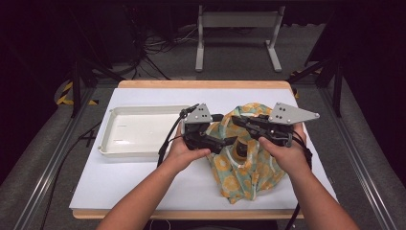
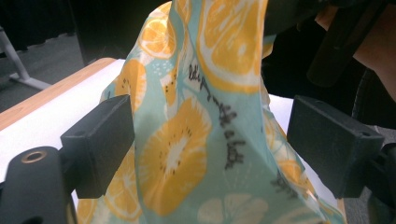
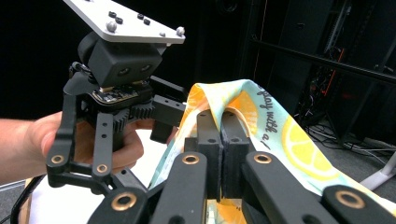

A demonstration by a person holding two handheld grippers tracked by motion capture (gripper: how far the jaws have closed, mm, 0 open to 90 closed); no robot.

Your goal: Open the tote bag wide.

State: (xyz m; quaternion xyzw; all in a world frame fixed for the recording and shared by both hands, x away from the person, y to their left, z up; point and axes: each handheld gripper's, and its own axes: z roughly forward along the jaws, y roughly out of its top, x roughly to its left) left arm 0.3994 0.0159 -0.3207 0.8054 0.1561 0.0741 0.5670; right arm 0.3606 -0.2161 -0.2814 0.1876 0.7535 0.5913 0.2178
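White tray [image 1: 139, 132]: sits on the white table sheet [image 1: 119, 177] at about 9 o'clock from table centre, long side running left-right. Nothing visible inside it.

Left hand [image 1: 184, 152] comes up from 6 o'clock and holds the left gripper [image 1: 225, 142], which points toward 3 o'clock into the cloth. A black cable [image 1: 167, 139] trails off the gripper's left side. Grey plate on top.

Left gripper view: both black jaw pads stand wide apart, released. The cloth [image 2: 196, 116] hangs between them, draped close to the left pad [image 2: 100, 140] and apart from the right pad [image 2: 334, 142]. Not pinched. Print is orange citrus slices on pale teal with a line of dark script.

Cloth [image 1: 244, 163] in high view: crumpled heap right of table centre, roughly 4 o'clock, its upper part lifted off the table between the two grippers, lower part spread toward the near edge.

Right hand [image 1: 282, 153] holds the right gripper [image 1: 242, 120], pointing toward 9 o'clock.

Right gripper view: jaws pressed together, clenched on a fold of the cloth [image 3: 261, 121]; the fabric loops up over the fingertips [image 3: 208, 123] and falls away toward 4 o'clock. The left gripper [image 3: 166, 114] and the left hand [image 3: 42, 140] appear at 10 o'clock, just beside the raised fold.

Beyond the table at 12 o'clock: a grey metal stand [image 1: 237, 33] on the floor.
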